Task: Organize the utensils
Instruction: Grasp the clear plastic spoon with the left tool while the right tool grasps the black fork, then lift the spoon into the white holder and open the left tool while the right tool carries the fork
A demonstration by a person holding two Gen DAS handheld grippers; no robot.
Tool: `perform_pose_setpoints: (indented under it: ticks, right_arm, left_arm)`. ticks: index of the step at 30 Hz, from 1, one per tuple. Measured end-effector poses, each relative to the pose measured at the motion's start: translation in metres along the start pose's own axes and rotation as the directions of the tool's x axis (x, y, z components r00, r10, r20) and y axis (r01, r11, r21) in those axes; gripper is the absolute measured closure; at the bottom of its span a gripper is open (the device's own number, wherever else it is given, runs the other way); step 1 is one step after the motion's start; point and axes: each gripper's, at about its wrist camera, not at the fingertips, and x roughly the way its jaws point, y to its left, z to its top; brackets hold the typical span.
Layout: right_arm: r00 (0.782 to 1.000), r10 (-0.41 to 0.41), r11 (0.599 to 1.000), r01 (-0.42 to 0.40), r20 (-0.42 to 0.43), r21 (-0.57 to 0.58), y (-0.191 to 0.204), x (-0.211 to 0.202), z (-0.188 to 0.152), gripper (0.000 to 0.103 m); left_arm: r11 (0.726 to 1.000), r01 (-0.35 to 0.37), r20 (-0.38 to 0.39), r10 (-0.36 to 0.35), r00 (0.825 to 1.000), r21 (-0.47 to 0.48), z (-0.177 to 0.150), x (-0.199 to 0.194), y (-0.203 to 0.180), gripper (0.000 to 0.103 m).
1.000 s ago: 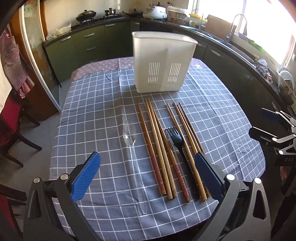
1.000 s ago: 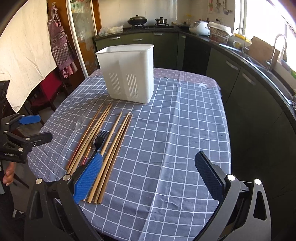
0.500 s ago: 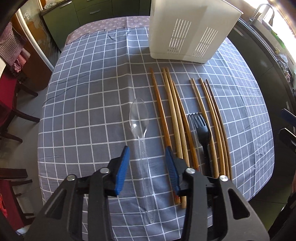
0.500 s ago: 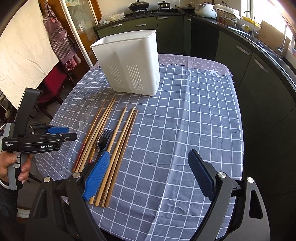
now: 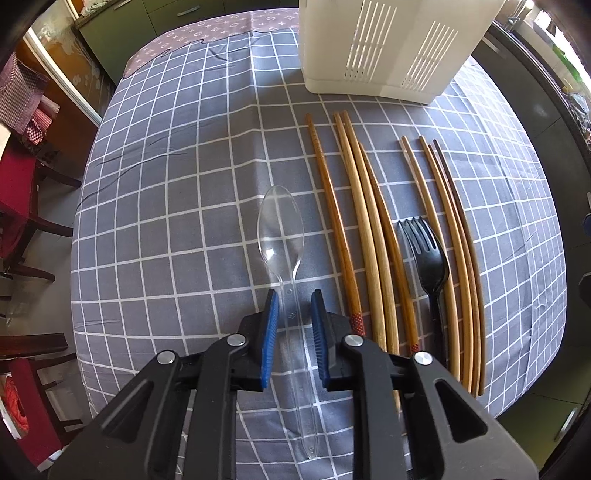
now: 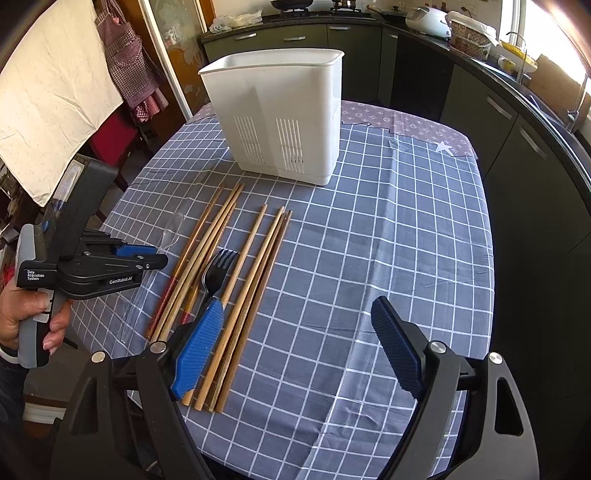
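A clear plastic spoon (image 5: pixel 281 236) lies on the grey checked tablecloth (image 5: pixel 177 206). My left gripper (image 5: pixel 294 314) straddles its handle, the blue pads a little apart from it on both sides. To the right lie several wooden chopsticks (image 5: pixel 365 229) and a black plastic fork (image 5: pixel 428 254). A white slotted utensil holder (image 5: pixel 391 48) stands at the far side. In the right wrist view my right gripper (image 6: pixel 299 332) is wide open and empty above the near table edge, beside the chopsticks (image 6: pixel 255 266) and fork (image 6: pixel 216 269). The left gripper (image 6: pixel 147 256) shows there too.
Red chairs (image 5: pixel 22 206) stand left of the table. Dark green kitchen cabinets (image 6: pixel 517 122) and a counter with a rice cooker (image 6: pixel 428 18) run behind and to the right. A white cloth (image 6: pixel 55 92) hangs at the left.
My left gripper has moved down and forward over the spoon and its jaws have narrowed around the handle. My right gripper has shifted slightly and stays open.
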Motion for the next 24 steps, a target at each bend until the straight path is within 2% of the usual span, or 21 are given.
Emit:
perform_pose_setpoints:
  ticks: [5, 8, 10, 15, 18, 20, 24]
  right_arm:
    - [0.999, 0.021, 0.999, -0.022, -0.037, -0.03, 0.016, 0.005, 0.008, 0.033]
    - [0.995, 0.06, 0.997, -0.064, -0.079, -0.044, 0.031, 0.012, 0.012, 0.047]
    - [0.989, 0.084, 0.995, -0.091, -0.12, -0.049, 0.041, 0.022, 0.014, 0.06]
    - [0.963, 0.121, 0.991, -0.13, -0.24, -0.026, 0.062, 0.059, 0.015, 0.078]
    - [0.947, 0.132, 0.99, -0.139, -0.292, -0.002, 0.067, 0.077, 0.015, 0.084]
    - [0.938, 0.146, 0.989, -0.148, -0.315, 0.018, 0.07, 0.085, 0.015, 0.085]
    - [0.931, 0.134, 0.991, -0.134, -0.34, 0.023, 0.076, 0.095, 0.016, 0.086]
  left_arm:
    - [1.0, 0.001, 0.003, -0.001, 1.0, 0.001, 0.001, 0.002, 0.0, 0.093]
    - [1.0, 0.007, 0.009, -0.007, 1.0, 0.002, 0.001, 0.001, 0.005, 0.094]
    - [1.0, 0.005, 0.019, -0.005, 1.0, 0.0, 0.001, 0.001, 0.013, 0.094]
    - [1.0, -0.008, 0.073, 0.008, 0.997, 0.001, -0.004, -0.015, 0.027, 0.094]
    - [1.0, -0.009, 0.096, 0.008, 0.995, 0.009, -0.007, -0.025, 0.033, 0.094]
    - [1.0, -0.007, 0.106, 0.005, 0.994, 0.013, -0.008, -0.03, 0.036, 0.094]
    - [1.0, -0.001, 0.117, -0.002, 0.993, 0.02, -0.009, -0.033, 0.039, 0.094]
